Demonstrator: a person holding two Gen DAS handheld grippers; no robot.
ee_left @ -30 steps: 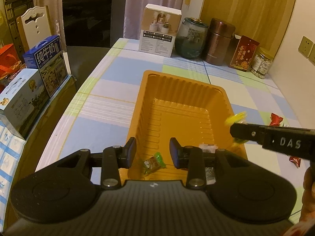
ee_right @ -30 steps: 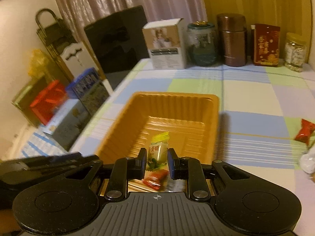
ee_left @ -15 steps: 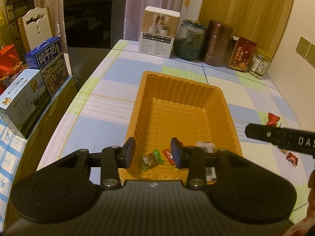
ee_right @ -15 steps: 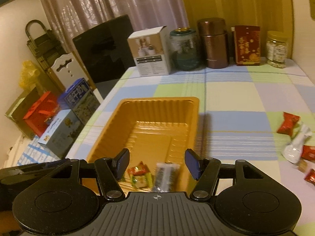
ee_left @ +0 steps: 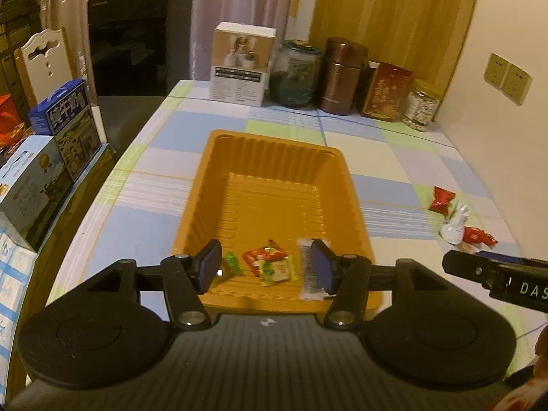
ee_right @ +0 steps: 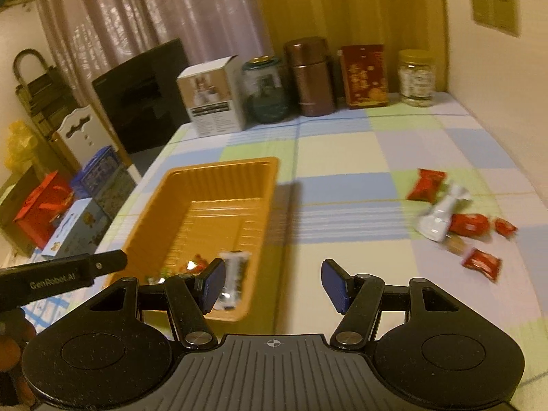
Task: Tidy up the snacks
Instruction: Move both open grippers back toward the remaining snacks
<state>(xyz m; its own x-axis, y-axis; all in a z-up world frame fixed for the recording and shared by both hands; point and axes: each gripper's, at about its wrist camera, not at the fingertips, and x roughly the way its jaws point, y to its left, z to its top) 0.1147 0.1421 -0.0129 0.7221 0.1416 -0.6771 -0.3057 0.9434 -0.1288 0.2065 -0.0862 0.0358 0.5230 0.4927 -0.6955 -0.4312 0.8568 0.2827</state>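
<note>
Left wrist view: the left tool [ee_left: 266,267] is spread and empty above the near end of the orange ribbed plastic tray [ee_left: 212,185]. Small wrapped snacks [ee_left: 270,262] lie in the tray between its fingers.

Right wrist view: the right tool [ee_right: 273,282] is spread, empty, over the checked surface [ee_right: 342,157]. Tray [ee_right: 219,166] ahead-left; loose red and white wrapped snacks [ee_right: 455,219] ahead-right, well apart.

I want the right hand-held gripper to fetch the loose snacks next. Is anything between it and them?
Nothing visible: only bare tablecloth lies between the open right hand-held gripper and the loose snacks. The orange tray sits off to its left.
</note>
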